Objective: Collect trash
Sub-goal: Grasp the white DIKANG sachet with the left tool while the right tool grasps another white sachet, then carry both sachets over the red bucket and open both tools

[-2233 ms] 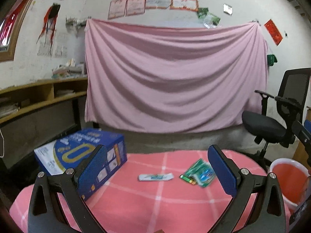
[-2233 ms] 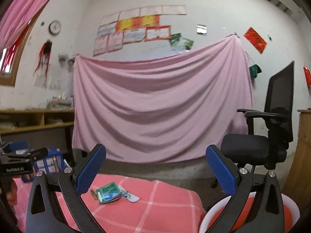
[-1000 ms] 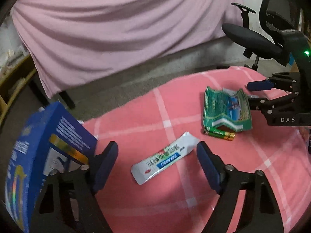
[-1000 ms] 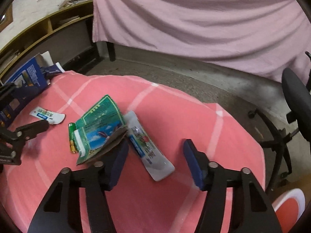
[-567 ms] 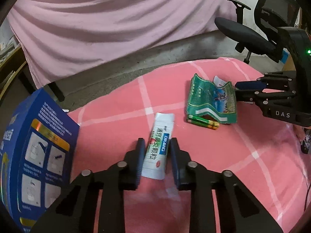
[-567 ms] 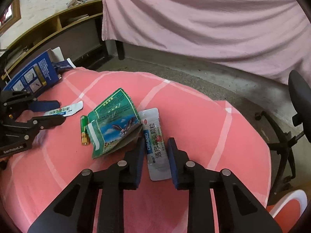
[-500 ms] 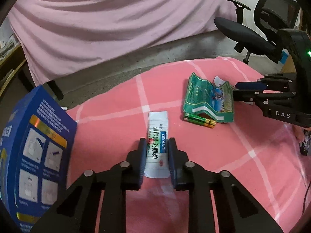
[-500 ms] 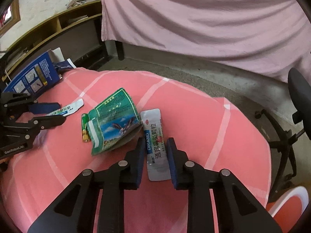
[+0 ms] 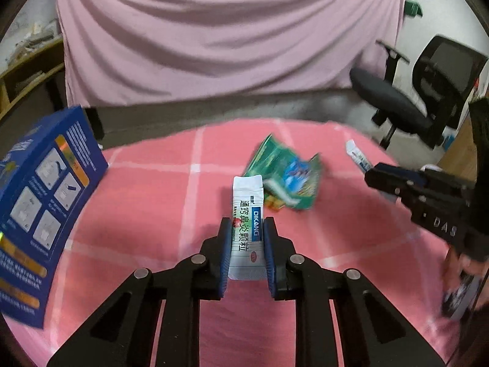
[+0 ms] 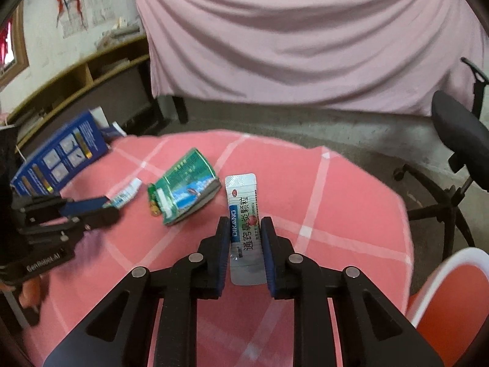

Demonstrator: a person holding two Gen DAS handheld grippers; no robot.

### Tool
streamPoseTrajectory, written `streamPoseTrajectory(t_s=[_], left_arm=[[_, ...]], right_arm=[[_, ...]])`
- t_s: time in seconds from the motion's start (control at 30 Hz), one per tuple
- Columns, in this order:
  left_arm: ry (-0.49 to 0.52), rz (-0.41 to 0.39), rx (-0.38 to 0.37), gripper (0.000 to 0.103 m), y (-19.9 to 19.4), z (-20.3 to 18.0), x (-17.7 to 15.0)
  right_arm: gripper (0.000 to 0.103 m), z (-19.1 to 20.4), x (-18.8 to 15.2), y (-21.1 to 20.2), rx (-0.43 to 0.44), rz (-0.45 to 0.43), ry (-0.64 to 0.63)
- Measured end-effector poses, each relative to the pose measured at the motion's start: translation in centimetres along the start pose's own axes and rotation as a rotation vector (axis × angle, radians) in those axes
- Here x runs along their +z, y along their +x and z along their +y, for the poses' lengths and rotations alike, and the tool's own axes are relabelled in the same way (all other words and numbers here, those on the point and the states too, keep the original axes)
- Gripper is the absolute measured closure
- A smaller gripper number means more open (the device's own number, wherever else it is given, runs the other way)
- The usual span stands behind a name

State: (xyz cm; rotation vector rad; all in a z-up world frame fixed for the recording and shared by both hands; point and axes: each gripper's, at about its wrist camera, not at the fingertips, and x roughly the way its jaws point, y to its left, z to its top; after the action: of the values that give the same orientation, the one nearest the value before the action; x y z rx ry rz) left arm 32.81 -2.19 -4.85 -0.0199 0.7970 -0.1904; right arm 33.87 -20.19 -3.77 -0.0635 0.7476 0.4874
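Left wrist view: the left gripper [image 9: 246, 226] is clamped on a white sachet [image 9: 247, 214], which stands up between its blue pads clear of the pink checked tablecloth [image 9: 152, 202]. Just beyond lie a crumpled green packet [image 9: 290, 172] and batteries [image 9: 273, 203] tucked against it. A blue box [image 9: 39, 205] stands at the left edge.

Right wrist view: the right gripper [image 10: 244, 224] pinches a second sachet [image 10: 243, 211] the same way; its jaws are closing the last bit onto it. An orange bin [image 10: 452, 302] with a white rim sits low at the right. Further back are an office chair [image 10: 458, 131] and a pink sheet [image 10: 290, 30] hung on the wall.
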Motion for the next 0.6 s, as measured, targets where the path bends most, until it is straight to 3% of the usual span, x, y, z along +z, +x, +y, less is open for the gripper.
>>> streamPoseTrajectory(t_s=[0.4, 0.6], left_arm=[[-0.004, -0.43, 0.004, 0.087, -8.6, -5.3, -1.2], [0.025, -0.551, -0.041, 0.086, -10.8, -8.3, -1.7]], right_arm=[[0.085, 0.8, -1.8, -10.5, -0.074, -0.433, 0.012], [0.085, 1.4, -2.6, -14.2, -0.159, -0.584, -0.031]])
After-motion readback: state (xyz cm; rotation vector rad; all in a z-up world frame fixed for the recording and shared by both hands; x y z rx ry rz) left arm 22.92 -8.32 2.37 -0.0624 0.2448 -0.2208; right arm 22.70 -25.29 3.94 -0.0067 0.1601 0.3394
